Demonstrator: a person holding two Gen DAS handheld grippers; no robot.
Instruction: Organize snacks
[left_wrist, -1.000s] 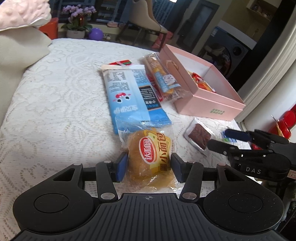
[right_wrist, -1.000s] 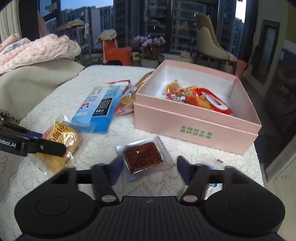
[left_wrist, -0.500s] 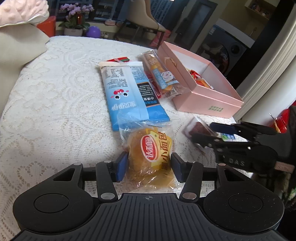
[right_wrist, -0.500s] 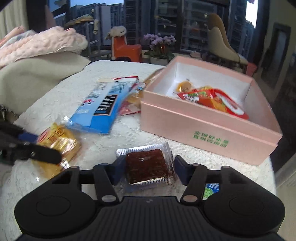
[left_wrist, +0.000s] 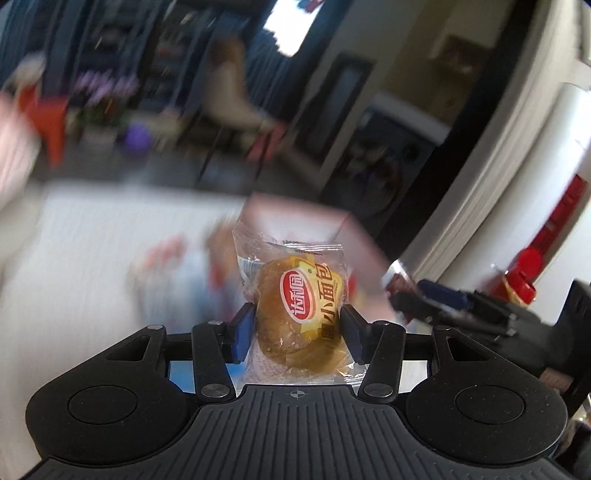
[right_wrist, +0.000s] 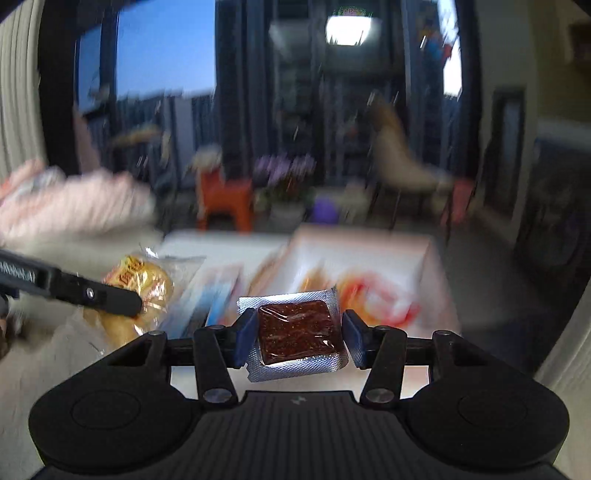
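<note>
My left gripper (left_wrist: 297, 328) is shut on a small bread roll in a clear and yellow wrapper (left_wrist: 295, 310) and holds it in the air above the white lace tablecloth (left_wrist: 92, 258). The right gripper (right_wrist: 299, 332) grips a flat dark-brown snack in a silver packet (right_wrist: 295, 328); its jaws are still closing on it, and it is also off the table. Straight ahead, blurred, stands the open pink box (right_wrist: 369, 240) with red and orange packets inside. In the right wrist view the left gripper (right_wrist: 122, 301) with the roll (right_wrist: 147, 277) shows at the left.
A long blue snack packet (right_wrist: 218, 299) and other wrappers lie blurred on the cloth left of the pink box (left_wrist: 295, 214). A pink blanket (right_wrist: 66, 203) is heaped at the far left. Chairs, a flower pot and windows stand beyond the table.
Both grippers have risen off the cloth, carrying the bread roll and the brown snack. The right jaws closed in on the brown packet. Both views now tilt up and are blurred.
</note>
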